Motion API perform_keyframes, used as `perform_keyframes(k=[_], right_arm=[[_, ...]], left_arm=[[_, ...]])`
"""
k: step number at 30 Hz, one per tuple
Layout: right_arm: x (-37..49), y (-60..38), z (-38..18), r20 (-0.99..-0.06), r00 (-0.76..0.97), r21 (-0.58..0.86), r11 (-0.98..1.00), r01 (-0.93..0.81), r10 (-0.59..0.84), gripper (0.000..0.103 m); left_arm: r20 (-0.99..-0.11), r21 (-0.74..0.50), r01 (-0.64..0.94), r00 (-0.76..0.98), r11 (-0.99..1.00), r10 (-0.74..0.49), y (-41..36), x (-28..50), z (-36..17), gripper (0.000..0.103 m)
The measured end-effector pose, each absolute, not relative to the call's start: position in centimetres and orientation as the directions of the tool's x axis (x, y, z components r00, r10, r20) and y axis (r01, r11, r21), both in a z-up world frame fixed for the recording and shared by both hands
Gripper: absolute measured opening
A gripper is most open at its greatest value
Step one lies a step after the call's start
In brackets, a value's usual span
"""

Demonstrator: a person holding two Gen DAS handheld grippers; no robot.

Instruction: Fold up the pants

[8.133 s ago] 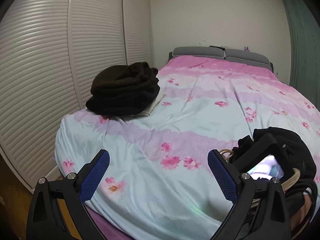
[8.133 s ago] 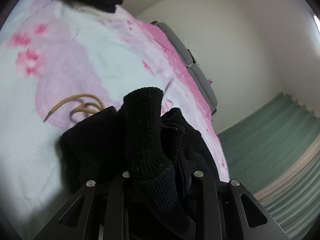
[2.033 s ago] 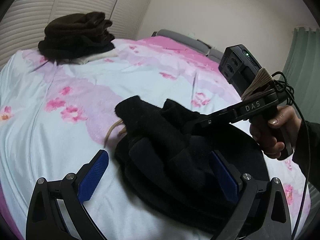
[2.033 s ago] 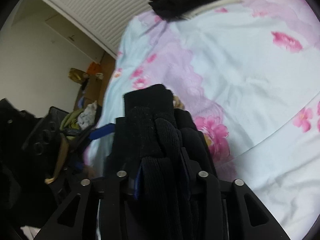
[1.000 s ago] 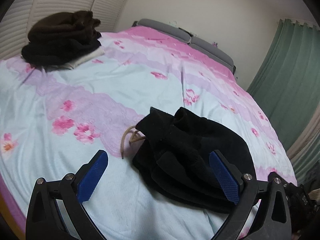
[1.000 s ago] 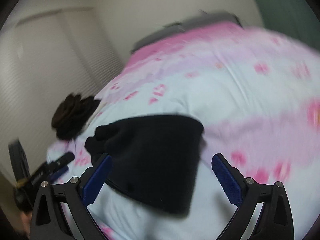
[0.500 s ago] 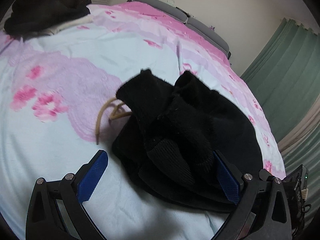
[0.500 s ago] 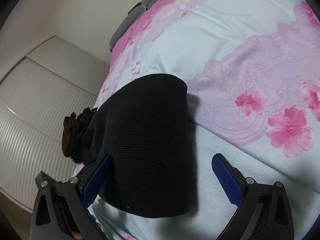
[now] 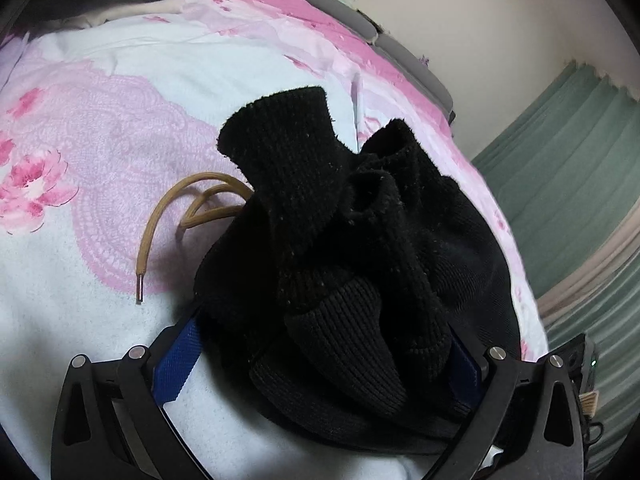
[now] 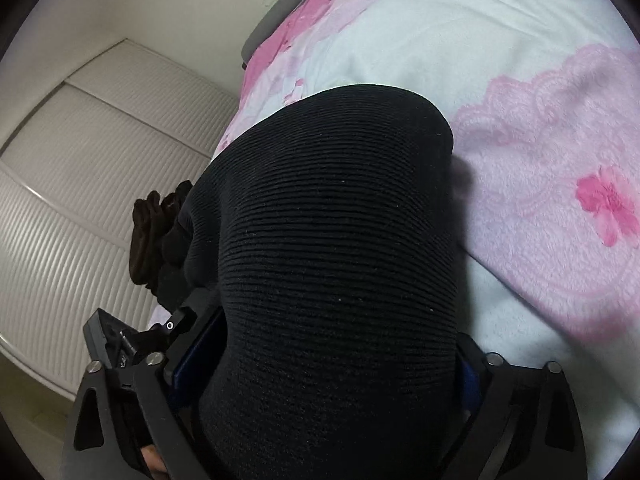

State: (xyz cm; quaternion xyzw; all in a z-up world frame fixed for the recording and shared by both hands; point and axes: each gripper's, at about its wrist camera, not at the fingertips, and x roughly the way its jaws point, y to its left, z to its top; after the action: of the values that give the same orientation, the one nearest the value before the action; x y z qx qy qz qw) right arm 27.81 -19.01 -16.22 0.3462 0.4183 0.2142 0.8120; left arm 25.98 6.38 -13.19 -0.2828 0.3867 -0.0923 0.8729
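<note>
1. Left wrist view: we see the black knit pants [image 9: 344, 248] bunched in a heap on the bed [image 9: 100, 92], which carries a pale blue and pink flowered cover.
2. The left tongs [image 9: 320, 356] reach into the near edge of that heap. Their two blue pads [image 9: 176, 356] stand widely spread, one at each flank of the bundle, with the ribbed cuffs and folds filling the gap between them.
3. The left pad lies against the cloth at the heap's lower left; the right pad is mostly hidden behind a thick fold. We cannot tell whether the pads press the fabric or only bracket it.
4. A tan drawstring [image 9: 180, 208] loops out from under the left side of the pants onto the cover, its metal tip lying apart from the left pad.
5. A grey headboard [image 9: 400, 52] sits at the far end of the bed, and green curtains [image 9: 568, 184] hang to the right.
6. Right wrist view: we see a broad, smooth ribbed fold of the pants [image 10: 340, 240] rising from between the right tongs [image 10: 320, 372] and covering most of the middle.
7. These tongs are also spread wide, with the cloth packed between the fingers and hiding nearly all of both pads; whether they clamp it we cannot tell.
8. Beyond the fold on the left lies a dark brown pile of clothes [image 10: 146, 236], before a white louvred wardrobe [image 10: 80, 160].
</note>
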Motion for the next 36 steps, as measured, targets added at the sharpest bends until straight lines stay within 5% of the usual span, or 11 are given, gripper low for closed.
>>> perform_keyframes(k=[15,18,21,36], right_arm=[[27.4,-18.9,-16.6,-0.547,0.552,0.745,0.667,-0.022,0.629,0.086],[27.7,-19.3,-16.5,-0.540,0.554,0.749,0.662,-0.028,0.634,0.067],[27.4,-19.8,-15.8,-0.511,0.563,0.764,0.643,-0.049,0.650,0.054],[24.4,-15.6,-3.5,-0.395,0.618,0.724,0.644,-0.247,0.680,0.052]], left_arm=[[-0.587,-0.604,-0.088,0.720,0.792,-0.369,6.2,25.8,-14.0,0.103],[-0.558,-0.613,-0.021,0.719,0.790,-0.414,5.4,26.5,-13.1,0.076],[-0.557,-0.594,0.000,0.722,0.805,-0.410,5.0,26.2,-11.6,0.069],[-0.432,-0.587,0.040,0.829,0.809,-0.355,11.5,21.6,0.5,0.067]])
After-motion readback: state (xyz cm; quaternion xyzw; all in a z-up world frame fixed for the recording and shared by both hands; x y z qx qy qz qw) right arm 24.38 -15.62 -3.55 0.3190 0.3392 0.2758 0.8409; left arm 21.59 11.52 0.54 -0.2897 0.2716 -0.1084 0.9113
